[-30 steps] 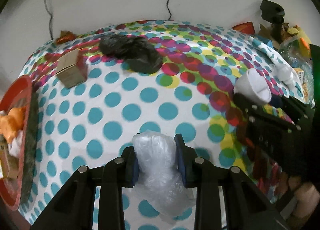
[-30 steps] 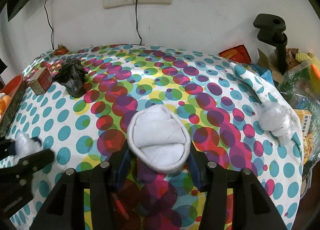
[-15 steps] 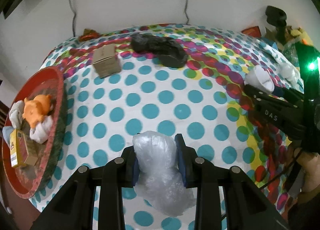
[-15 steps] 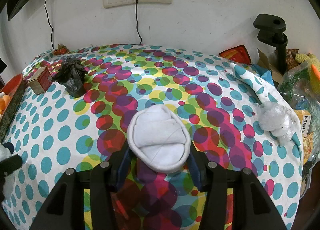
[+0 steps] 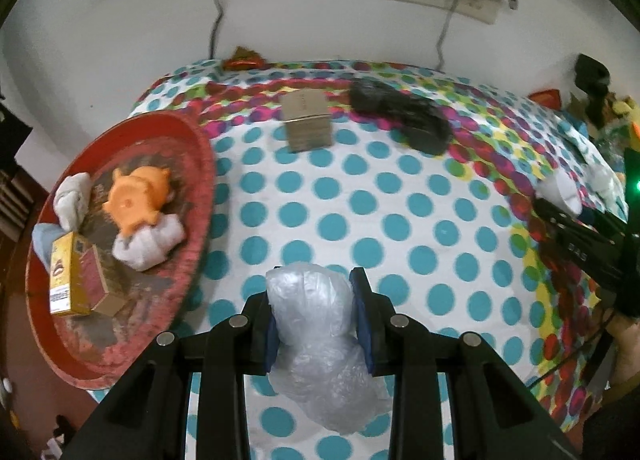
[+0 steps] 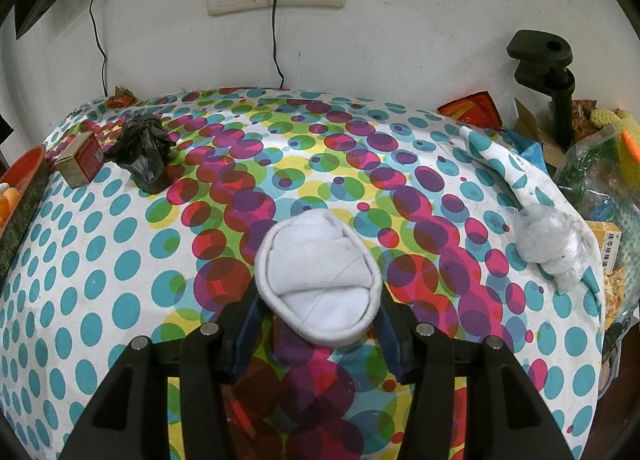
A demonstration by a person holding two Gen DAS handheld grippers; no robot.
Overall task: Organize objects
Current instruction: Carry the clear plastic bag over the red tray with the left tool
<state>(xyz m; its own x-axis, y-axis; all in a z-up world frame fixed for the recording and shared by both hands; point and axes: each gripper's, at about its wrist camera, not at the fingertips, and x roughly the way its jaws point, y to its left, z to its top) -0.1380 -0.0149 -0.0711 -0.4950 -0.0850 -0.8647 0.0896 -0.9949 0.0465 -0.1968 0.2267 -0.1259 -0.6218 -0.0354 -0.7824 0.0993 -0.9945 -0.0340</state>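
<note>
My left gripper (image 5: 316, 300) is shut on a crumpled clear plastic bag (image 5: 320, 340), held above the dotted tablecloth just right of a red round tray (image 5: 192, 180). The tray carries an orange toy (image 5: 136, 200), rolled white socks (image 5: 148, 244) and a yellow box (image 5: 70, 272). My right gripper (image 6: 318, 308) is shut on a rolled white sock (image 6: 318, 276), held over the cloth's colourful middle. It shows at the right edge of the left wrist view as the right gripper (image 5: 576, 236).
A small cardboard box (image 5: 308, 124) and a black crumpled bag (image 5: 400, 116) lie near the wall, also seen as box (image 6: 80, 160) and black bag (image 6: 144, 152). Another clear plastic bundle (image 6: 552, 248) lies at the right table edge. Clutter and a black clamp stand (image 6: 548, 72) crowd the right.
My left gripper has carried the plastic bag leftward and up, bringing the red tray and its contents fully into view. The right gripper and its sock have stayed put.
</note>
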